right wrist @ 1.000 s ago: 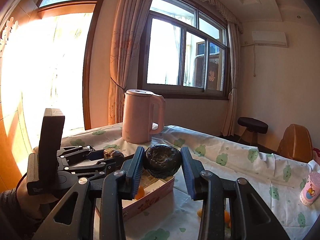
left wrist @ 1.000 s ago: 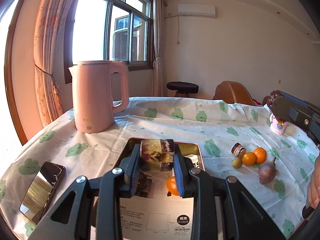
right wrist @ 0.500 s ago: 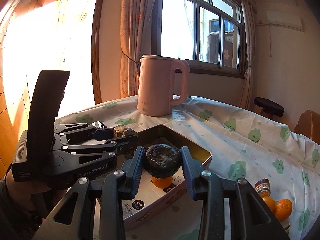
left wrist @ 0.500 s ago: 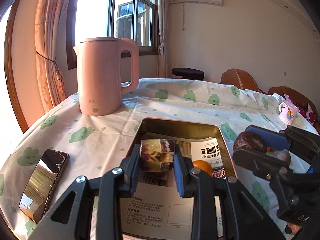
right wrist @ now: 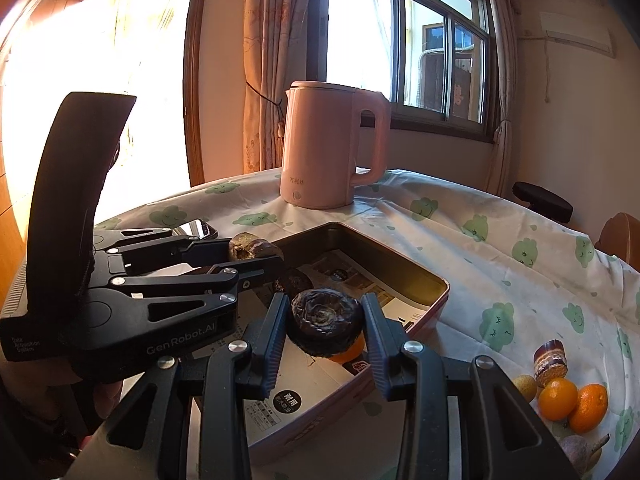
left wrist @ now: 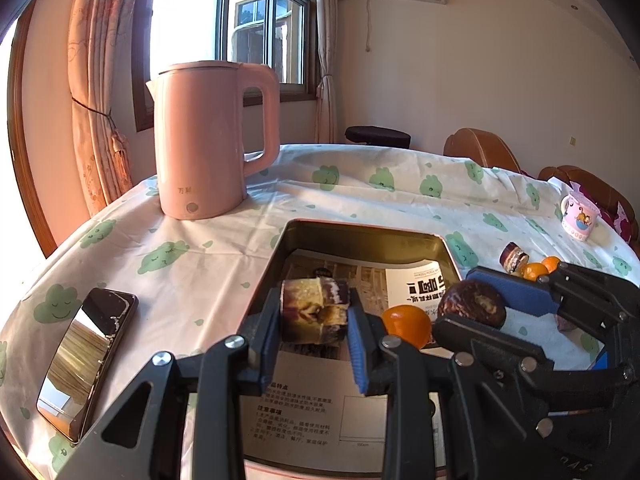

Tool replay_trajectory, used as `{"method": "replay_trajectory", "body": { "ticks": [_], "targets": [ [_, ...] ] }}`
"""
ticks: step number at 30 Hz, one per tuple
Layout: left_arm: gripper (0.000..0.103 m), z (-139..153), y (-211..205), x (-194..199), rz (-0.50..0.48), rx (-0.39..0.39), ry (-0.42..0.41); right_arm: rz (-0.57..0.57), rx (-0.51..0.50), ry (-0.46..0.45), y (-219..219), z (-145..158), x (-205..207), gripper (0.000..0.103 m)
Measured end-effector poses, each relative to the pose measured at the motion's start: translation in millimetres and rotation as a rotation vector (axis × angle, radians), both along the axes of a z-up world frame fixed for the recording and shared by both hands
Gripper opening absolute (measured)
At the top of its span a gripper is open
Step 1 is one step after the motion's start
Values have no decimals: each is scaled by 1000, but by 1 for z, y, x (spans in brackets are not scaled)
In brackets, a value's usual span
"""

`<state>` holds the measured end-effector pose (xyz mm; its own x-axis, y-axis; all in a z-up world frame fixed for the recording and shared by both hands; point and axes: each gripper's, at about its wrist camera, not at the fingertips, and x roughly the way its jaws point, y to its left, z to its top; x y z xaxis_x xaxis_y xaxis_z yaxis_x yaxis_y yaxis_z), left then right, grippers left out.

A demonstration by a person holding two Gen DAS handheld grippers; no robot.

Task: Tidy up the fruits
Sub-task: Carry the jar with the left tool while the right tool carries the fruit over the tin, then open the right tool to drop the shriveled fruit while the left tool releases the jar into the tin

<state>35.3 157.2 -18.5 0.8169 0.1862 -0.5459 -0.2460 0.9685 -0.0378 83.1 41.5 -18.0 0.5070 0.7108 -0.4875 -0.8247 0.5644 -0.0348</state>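
My left gripper point(left wrist: 313, 322) is shut on a short brown-and-purple cane chunk point(left wrist: 310, 300), held low over the open tin box point(left wrist: 360, 232). My right gripper point(right wrist: 325, 322) is shut on a dark wrinkled round fruit point(right wrist: 325, 318) just above an orange point(right wrist: 349, 354) that lies on the paper lining of the box. In the left wrist view the right gripper point(left wrist: 480, 309) reaches in from the right beside that orange point(left wrist: 406, 324). The right wrist view shows the left gripper point(right wrist: 256, 252) on the left, with another dark fruit point(right wrist: 294, 283) in the box below it.
On the cloud-print cloth right of the box lie two oranges point(right wrist: 558, 398), a small yellowish fruit point(right wrist: 525, 386), a second cane chunk point(right wrist: 550, 358) and a purple fruit point(right wrist: 580, 452). A pink kettle point(left wrist: 212, 144) stands behind the box, a phone point(left wrist: 86, 360) lies left of it, and a pink cup point(left wrist: 580, 216) sits far right.
Both grippers have sunk toward the box with their loads still held. The right gripper has swung in from the right edge and now hangs over the box beside the left one.
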Motion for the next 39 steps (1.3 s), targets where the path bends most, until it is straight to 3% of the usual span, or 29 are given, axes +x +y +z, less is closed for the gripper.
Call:
{"method": "replay_trajectory", "body": {
  "ticks": [26, 39],
  "targets": [
    [31, -10, 2, 6, 1, -12, 61, -13, -98, 97, 17, -13, 15, 39],
    [32, -12, 1, 5, 8, -12, 71, -28, -105, 94, 17, -13, 16, 43]
  ]
}}
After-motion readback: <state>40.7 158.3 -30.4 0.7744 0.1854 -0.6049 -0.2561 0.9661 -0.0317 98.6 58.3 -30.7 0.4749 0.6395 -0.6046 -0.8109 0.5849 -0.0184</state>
